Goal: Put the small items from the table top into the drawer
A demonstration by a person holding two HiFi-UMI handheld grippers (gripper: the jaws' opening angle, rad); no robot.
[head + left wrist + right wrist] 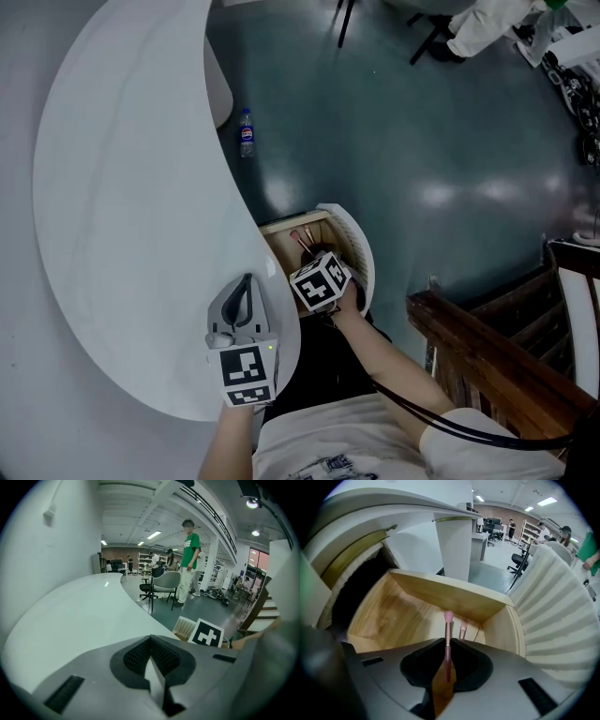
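A pink makeup brush (448,625) is clamped upright between the jaws of the right hand-held gripper (448,645), its bristle head pointing down into the open wooden drawer (440,592). The jaws press on its handle from both sides. A second pink brush (462,632) lies on the drawer floor just beside the held one, near the corner by the ribbed white drawer front (553,620).

In the head view the drawer sticks out from under the curved edge of the white table (131,187). The left hand-held gripper (246,286) sits over that edge, well apart from the drawer. Its jaws are closed together with nothing between them.

Beyond the table, a bottle with a blue label (246,131) stands on the dark floor.
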